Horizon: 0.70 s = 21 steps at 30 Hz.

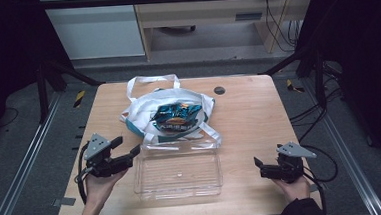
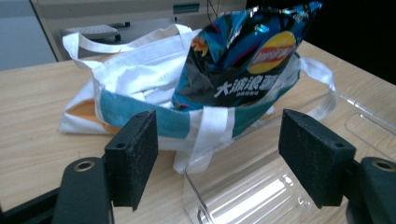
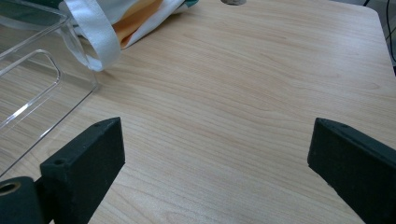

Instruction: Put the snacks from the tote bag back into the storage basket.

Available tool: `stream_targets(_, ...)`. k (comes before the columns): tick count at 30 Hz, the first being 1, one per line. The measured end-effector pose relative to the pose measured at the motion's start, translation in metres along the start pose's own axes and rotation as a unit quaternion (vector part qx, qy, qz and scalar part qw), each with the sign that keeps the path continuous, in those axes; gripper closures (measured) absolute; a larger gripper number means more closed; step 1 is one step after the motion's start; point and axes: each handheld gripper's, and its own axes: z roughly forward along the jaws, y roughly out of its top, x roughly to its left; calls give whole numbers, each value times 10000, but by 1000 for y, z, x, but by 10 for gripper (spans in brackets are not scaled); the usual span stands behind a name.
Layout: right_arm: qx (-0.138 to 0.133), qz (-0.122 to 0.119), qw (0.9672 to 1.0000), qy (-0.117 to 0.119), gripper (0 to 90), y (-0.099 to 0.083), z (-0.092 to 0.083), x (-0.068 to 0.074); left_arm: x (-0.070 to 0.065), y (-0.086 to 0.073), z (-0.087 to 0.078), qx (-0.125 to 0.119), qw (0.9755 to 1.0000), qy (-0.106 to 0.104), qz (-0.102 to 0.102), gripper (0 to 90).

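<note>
A white tote bag [image 1: 143,106] with teal trim lies at the table's middle. A dark blue chip bag [image 1: 175,117] sticks out of its mouth, and stands tall in the left gripper view [image 2: 243,56] above the tote [image 2: 135,79]. A clear plastic bin [image 1: 178,172] sits just in front of the tote. My left gripper [image 1: 128,150] is open at the bin's left end, its jaws wide apart around the bin's corner [image 2: 201,196]. My right gripper [image 1: 257,166] is open over bare wood, right of the bin [image 3: 28,74].
The wooden table [image 1: 249,114] has a round cable hole [image 1: 219,90] at the back right. A tote strap [image 3: 93,37] lies beside the bin's right end. Black frame bars and cables flank the table. A desk stands behind it.
</note>
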Motion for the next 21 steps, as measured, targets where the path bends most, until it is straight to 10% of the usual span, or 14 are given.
stream_targets(21,-44,18,10000,-32,40,1,-2,1,-10,26,21,-39,10000,-61,68,280)
